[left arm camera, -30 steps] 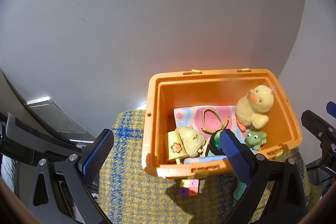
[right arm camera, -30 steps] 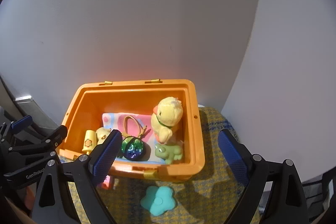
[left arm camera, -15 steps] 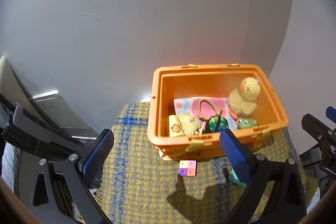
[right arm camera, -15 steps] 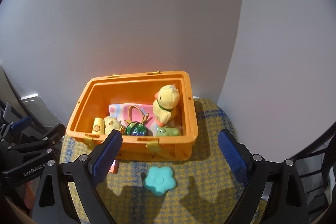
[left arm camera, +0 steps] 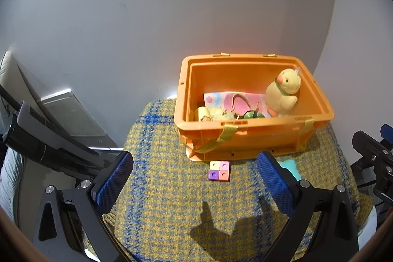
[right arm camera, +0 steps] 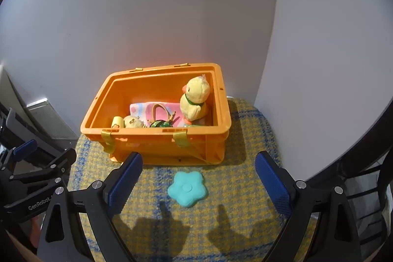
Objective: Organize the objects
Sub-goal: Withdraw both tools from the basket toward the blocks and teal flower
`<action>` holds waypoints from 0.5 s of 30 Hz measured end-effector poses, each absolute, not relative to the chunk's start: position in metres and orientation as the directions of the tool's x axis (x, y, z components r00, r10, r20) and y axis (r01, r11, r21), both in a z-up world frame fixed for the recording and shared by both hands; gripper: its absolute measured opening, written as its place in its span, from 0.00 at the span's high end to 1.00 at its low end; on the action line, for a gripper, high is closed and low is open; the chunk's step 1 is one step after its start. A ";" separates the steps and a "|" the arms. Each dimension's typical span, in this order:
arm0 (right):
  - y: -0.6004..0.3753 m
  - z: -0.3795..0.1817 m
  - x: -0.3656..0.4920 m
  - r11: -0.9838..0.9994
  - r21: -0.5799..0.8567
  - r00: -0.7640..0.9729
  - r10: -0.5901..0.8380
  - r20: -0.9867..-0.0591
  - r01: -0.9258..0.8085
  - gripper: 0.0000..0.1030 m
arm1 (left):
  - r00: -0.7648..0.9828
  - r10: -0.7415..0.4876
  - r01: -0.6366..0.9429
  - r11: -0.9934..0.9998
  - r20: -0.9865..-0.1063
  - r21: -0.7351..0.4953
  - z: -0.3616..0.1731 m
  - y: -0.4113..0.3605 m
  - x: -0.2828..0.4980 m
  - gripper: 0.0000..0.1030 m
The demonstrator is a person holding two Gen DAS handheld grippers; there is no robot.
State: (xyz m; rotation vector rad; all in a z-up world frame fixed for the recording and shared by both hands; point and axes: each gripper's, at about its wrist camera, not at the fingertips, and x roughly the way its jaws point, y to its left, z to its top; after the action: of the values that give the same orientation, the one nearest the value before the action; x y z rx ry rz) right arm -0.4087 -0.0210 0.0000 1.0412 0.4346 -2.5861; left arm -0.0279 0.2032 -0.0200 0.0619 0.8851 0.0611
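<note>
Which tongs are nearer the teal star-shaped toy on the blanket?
Right. The right tongs hang open with the teal star toy lying between their fingers, just in front. The left tongs are off to its left, centred on the four-colour block; the star peeks past their right finger.

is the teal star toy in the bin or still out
Out. The teal star toy lies on the plaid cloth in front of the orange bin.
</note>
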 end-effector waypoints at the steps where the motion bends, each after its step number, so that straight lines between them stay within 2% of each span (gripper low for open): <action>1: -0.020 -0.001 -0.408 -0.902 -0.159 -0.682 -0.178 -0.709 0.400 0.10 | 0.631 0.080 -0.029 0.996 -0.772 0.080 -0.022 0.204 -0.030 0.01; 15: -0.017 -0.035 -0.394 -0.899 -0.160 -0.660 -0.169 -0.732 0.407 0.10 | 0.606 0.074 -0.012 0.996 -0.792 0.084 -0.054 0.219 -0.047 0.00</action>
State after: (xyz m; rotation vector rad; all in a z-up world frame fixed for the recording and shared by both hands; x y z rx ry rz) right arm -0.3940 -0.0169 -0.0350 1.0851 0.4480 -2.5634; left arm -0.0470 0.2186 -0.0536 0.0730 0.9189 0.0500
